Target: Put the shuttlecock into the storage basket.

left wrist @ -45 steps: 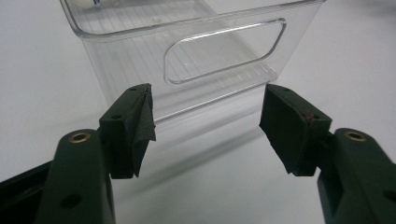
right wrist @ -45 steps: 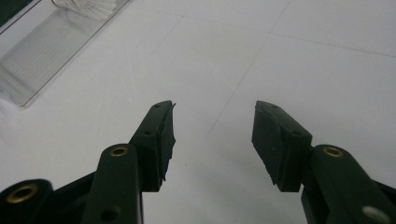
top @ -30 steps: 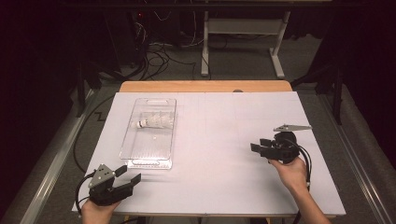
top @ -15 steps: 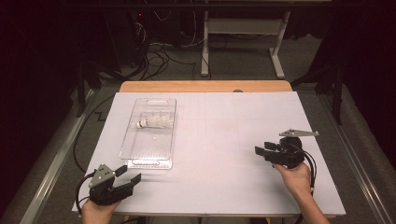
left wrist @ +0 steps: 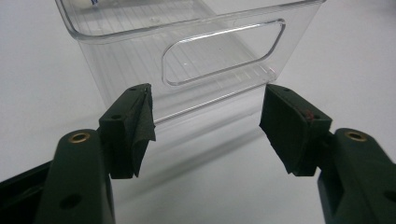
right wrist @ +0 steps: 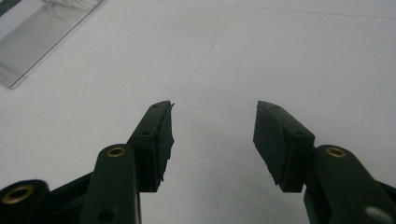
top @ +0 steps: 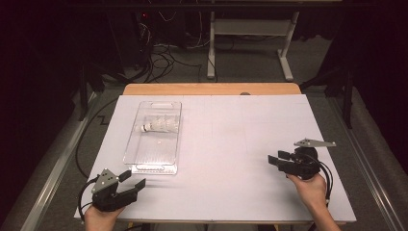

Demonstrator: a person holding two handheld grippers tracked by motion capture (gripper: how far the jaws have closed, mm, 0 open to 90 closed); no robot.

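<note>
We see a white table [top: 216, 144] with a clear plastic bin [top: 155, 137] lying lengthwise on its left half, and inside the bin, toward its far end, a white shuttlecock [top: 158, 126] on its side. Our left gripper [top: 132, 182] sits at the near left corner of the table, held in the left hand [top: 101, 216], its tips pointing toward the near end of the bin and stopping just short of it. In the left gripper view the two black jaws stand wide apart with nothing between them, and the bin's near wall with its cut-out handle [left wrist: 224, 51] rises just beyond them; the pads [left wrist: 140, 126] do not touch the plastic. Our right gripper [top: 276, 159] is well apart from the bin, over the bare right side of the table near the front edge, held in the right hand [top: 312, 190], with the grey three-cornered plate [top: 312, 143] on top and the jaws pointing left across the table. In the right gripper view its jaws are likewise spread, empty, with bare white tabletop between and beyond them, and a corner of the bin [right wrist: 42, 37] shows at the far upper left.
</note>
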